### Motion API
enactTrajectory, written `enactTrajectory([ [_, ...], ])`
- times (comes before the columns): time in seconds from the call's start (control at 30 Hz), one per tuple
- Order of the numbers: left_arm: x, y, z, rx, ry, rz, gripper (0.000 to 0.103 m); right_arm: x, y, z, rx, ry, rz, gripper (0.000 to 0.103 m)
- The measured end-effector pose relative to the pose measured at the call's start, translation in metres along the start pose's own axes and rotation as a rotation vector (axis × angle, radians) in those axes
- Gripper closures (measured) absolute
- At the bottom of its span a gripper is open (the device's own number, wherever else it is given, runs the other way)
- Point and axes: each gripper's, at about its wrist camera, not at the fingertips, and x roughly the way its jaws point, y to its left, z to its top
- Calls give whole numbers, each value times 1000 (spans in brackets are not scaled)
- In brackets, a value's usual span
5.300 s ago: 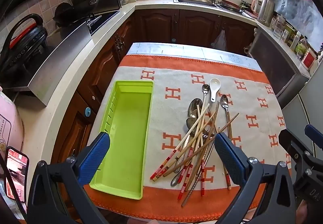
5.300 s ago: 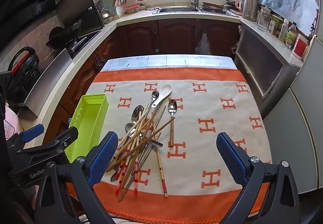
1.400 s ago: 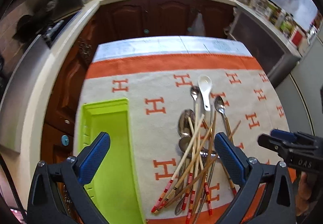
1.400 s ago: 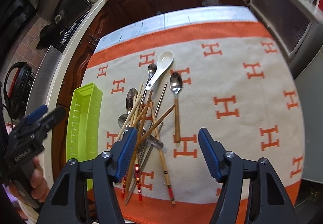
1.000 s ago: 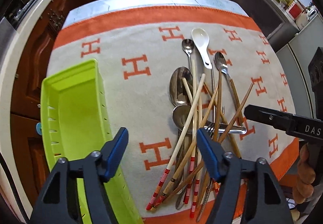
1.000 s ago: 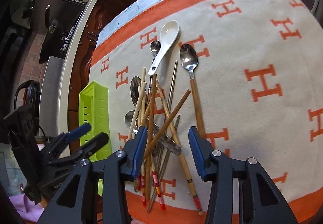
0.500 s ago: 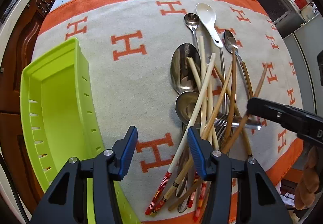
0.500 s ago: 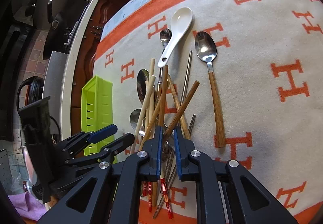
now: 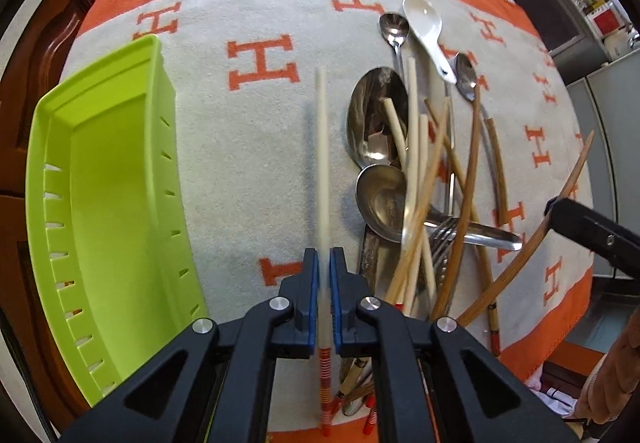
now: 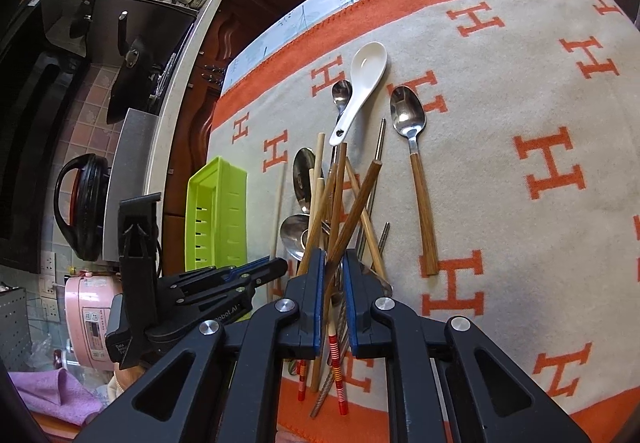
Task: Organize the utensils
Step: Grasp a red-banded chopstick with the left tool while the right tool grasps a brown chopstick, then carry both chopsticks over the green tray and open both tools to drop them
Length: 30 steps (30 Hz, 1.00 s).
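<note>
My left gripper [image 9: 324,263] is shut on a pale chopstick [image 9: 322,147] with a red-striped end, held clear of the pile and pointing away along the blanket. The lime green tray [image 9: 60,147] lies just left of it. My right gripper [image 10: 331,263] is shut on a dark brown chopstick [image 10: 354,207] that rises out of the utensil pile [image 10: 320,203]. In the left wrist view the right gripper [image 9: 556,209] holds that brown chopstick [image 9: 520,255] tilted up at the pile's right edge. The left gripper [image 10: 280,267] shows beside the tray [image 10: 218,203] in the right wrist view.
The pile [image 9: 420,183] holds several chopsticks, metal spoons and a fork. A white ceramic spoon [image 10: 362,83] and a wooden-handled spoon [image 10: 416,163] lie at its far side. An orange-bordered blanket [image 10: 540,91] covers the table. A counter with appliances runs along the left.
The left jaws went from apart to shut on the pale chopstick, which now lies away from the pile. The right gripper has tilted the brown chopstick up and to the right.
</note>
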Motion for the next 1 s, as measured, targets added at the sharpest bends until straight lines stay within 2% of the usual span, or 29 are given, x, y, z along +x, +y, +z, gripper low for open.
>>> enactTrajectory([
  [0.27,-59,2,-21,-21,-144,-42,100,-31,23,-14,-82,-35,63,96],
  [0.6,-128,16,-40,-54,-317,-33,100,-97,73,-29,-183,-108,138,97],
  [0.77,-151,35,-48,-102,-382,40,100,-119,109,-33,-235,-110,198,97],
  [1.0,-140,75,-62,-172,-396,247,100,-85,171,-37,-326,11,215,97],
])
